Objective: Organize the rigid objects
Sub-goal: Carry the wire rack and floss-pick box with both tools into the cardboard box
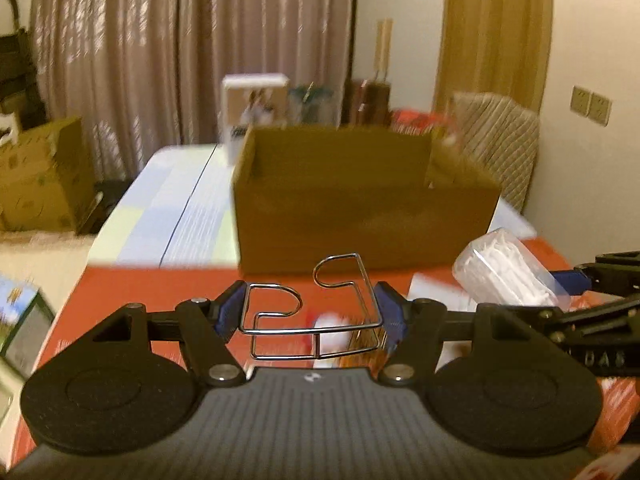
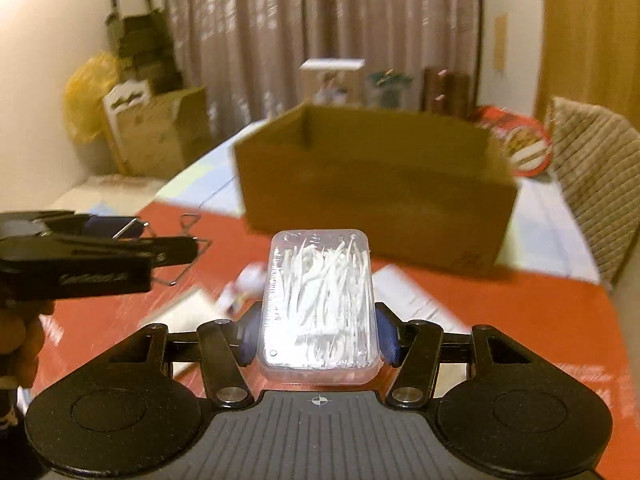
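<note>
Left gripper (image 1: 310, 312): we clamp a bent wire rack (image 1: 308, 320).
Right gripper (image 2: 318, 334): we clamp a clear floss-pick box (image 2: 318, 308).
Ahead: open cardboard box (image 1: 360, 208), near edge beyond both loads.

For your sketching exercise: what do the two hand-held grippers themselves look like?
Both match. The left gripper and right gripper each have a grey ribbed body with a small crosshair mark, two round black discs at the sides, black link arms on silver pivots, and jaws with blue pads. White lettering, too blurred to read, runs along the side.

A home room: long curtains (image 1: 160, 40), padded chair (image 2: 592, 176), stacked cardboard boxes (image 1: 40, 176).
</note>
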A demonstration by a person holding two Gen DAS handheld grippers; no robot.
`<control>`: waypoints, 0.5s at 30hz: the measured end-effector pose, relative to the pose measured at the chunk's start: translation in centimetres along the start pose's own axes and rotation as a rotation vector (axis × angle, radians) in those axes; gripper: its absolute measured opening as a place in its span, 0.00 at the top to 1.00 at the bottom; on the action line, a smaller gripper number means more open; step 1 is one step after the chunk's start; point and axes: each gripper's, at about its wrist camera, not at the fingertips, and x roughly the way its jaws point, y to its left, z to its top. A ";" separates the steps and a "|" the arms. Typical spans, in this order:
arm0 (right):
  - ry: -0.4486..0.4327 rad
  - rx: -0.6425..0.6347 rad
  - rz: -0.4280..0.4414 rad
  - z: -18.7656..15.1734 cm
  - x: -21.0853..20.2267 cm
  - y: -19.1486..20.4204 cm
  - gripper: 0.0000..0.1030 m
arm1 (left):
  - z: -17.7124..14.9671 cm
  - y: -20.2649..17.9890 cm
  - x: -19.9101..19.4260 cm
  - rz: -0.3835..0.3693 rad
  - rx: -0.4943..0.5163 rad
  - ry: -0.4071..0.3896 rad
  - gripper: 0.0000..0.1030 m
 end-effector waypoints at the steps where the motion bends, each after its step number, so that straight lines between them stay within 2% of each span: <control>1: -0.013 0.016 -0.006 1.2 0.0 -0.8 0.48 | 1.4 -0.2 0.5 -0.008 0.007 -0.015 0.37; 9: -0.092 0.054 -0.080 9.7 2.5 -5.7 0.48 | 10.2 -1.5 6.3 -0.041 0.062 -0.106 0.37; 15: -0.074 0.068 -0.108 12.5 6.6 -8.0 0.48 | 11.0 -0.8 11.1 -0.059 0.064 -0.092 0.37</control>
